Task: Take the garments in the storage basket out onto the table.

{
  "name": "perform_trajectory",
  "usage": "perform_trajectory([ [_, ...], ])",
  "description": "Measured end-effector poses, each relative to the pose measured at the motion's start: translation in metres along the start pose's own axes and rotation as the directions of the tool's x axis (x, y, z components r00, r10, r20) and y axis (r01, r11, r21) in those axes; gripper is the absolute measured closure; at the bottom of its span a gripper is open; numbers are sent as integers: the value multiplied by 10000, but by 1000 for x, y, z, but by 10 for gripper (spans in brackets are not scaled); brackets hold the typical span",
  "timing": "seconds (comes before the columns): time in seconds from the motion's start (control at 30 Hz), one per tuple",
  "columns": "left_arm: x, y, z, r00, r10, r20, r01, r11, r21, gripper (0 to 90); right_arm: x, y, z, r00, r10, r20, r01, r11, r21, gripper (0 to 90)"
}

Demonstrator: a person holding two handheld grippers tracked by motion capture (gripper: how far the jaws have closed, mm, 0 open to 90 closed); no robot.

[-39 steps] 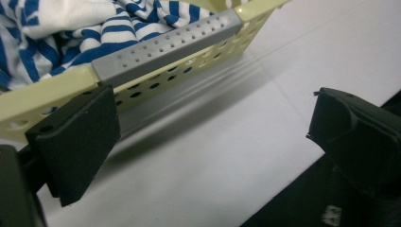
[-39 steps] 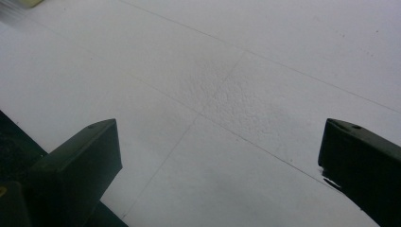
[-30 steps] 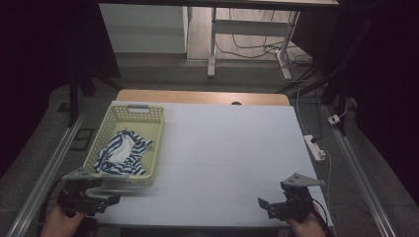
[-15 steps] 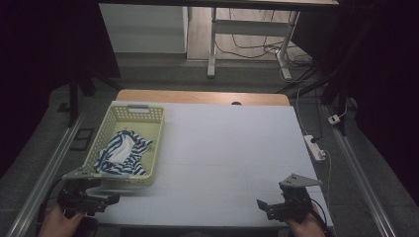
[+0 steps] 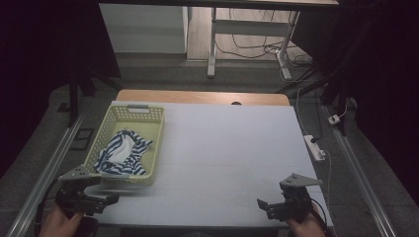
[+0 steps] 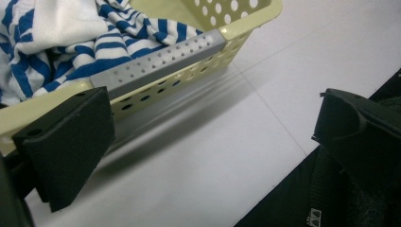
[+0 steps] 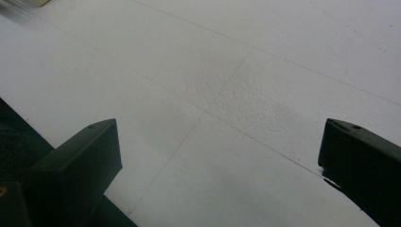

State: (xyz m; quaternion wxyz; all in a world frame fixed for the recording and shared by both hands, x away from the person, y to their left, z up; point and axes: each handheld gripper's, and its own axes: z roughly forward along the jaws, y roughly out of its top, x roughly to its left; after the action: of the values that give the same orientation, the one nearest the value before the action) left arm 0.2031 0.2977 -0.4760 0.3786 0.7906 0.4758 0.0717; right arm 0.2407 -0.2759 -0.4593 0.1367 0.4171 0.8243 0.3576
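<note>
Basket first: pale yellow perforated plastic basket [image 5: 129,143] sits at the left of the white table [image 5: 222,148], holding a crumpled blue-and-white striped cloth [image 5: 121,150]. Left claw [image 5: 101,197] hovers just beside the basket's near end, jaws wide apart, nothing between them; the left gripper view shows the grey handle strip [image 6: 158,61] on the rim close ahead. Cloth looks light, soft, floppy; likely best pinched at a raised fold, since it will drape and may snag. Basket looks stiff and light; the rim takes a grip. Right claw [image 5: 263,205] at the near right edge, jaws apart, empty, well apart from the basket. Against the earlier frames: both claws sit almost where they were, the right a touch nearer the person.
</note>
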Motion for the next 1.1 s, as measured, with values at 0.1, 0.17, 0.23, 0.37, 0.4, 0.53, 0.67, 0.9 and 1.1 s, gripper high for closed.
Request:
perform_trajectory([
  [0.1,-1,2,-3,10000,56,-72,-57,9999,-126,0,0,0,0,10000,-25,-34,25,10000,6,0],
  [0.17,-2,3,-4,9999,66,-90,-68,9998,-206,0,0,0,0,10000,-30,-41,30,10000,10,0],
  [0.23,-2,5,-5,9999,113,-129,-116,9997,-228,0,0,0,0,10000,-25,-59,25,10000,4,0],
  [0.37,-3,10,-7,9992,314,-264,-321,9992,-255,0,0,0,0,10000,48,-29,-48,10000,-12,0],
  [0.4,-3,11,-7,9990,377,-248,-384,9988,-316,0,0,0,0,10000,48,-29,-48,10000,-12,0],
  [0.53,-1,16,-8,9987,437,-263,-446,9984,-355,0,-1,0,-1,9999,154,-10,-154,9998,-94,0],
  [0.67,2,20,-5,9989,474,-1,-474,9987,-204,0,-1,0,-1,9999,116,-81,-117,9999,-38,0],
  [0.9,8,28,-1,9981,563,231,-558,9982,-234,0,-1,0,0,9997,15,-231,-13,10000,73,5],
  [1.1,14,38,7,9970,666,394,-667,9978,12,0,1,1,1,9994,-175,-307,180,9997,167,15],
])
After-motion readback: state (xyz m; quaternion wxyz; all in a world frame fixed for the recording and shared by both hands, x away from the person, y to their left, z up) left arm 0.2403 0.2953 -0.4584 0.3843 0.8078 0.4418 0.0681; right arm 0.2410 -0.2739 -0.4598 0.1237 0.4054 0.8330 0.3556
